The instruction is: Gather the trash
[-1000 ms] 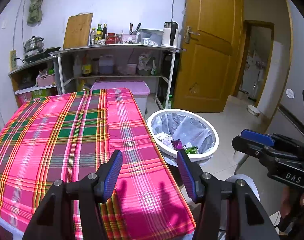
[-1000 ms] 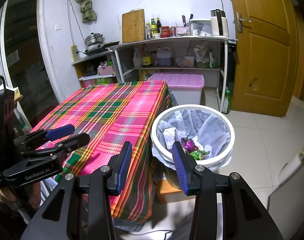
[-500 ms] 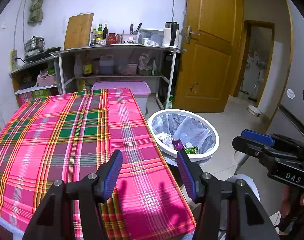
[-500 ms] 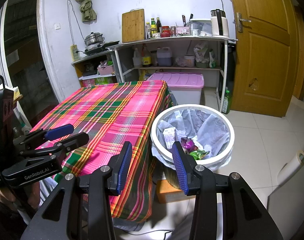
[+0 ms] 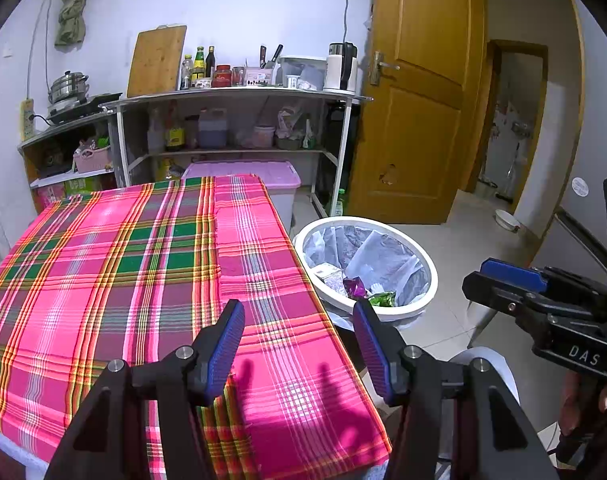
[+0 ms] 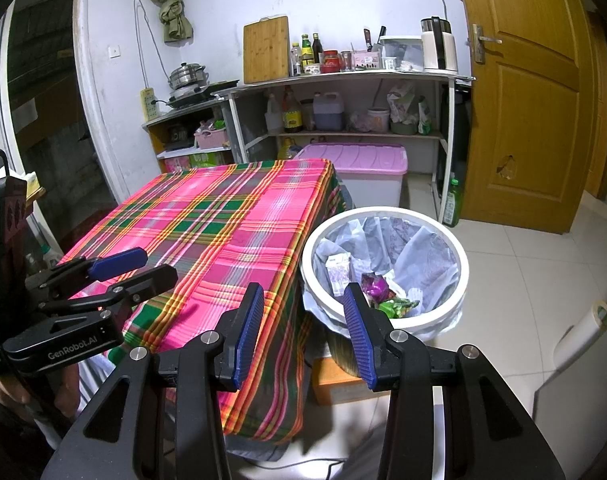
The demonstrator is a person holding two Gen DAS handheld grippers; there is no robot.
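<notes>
The trash bin (image 6: 455,248) sits on the floor, just beside the table's edge, at about 3 o'clock from the table in the right wrist view. It has a white rim & a grey bag (image 6: 419,248) inside. In the bag lie a small carton (image 6: 337,270), a purple wrapper (image 6: 373,284) & a green wrapper (image 6: 399,306). In the left wrist view the bin is at 2 o'clock from the gripper tips.

The left gripper (image 5: 299,342) is spread wide, nothing between its blue pads (image 5: 225,346). It hangs over the near part of the table (image 5: 103,280), not touching the pink plaid cloth. The right gripper (image 6: 301,328) is part way apart & also grasps nothing. It hangs over the table's corner, w/ the bin right behind its right finger.

Hard to see: the right finger covers a bit of the bin rim & part of the green wrapper. The bin's lower part is hidden behind the gripper; a brown box (image 6: 335,380) under it shows only partly. The hands are cut off at the frame edges. Things on the shelf (image 6: 343,76) at 12 o'clock, bottles & jars, are too small to tell labels. The wood door (image 6: 523,100) stands at 2 o'clock.
</notes>
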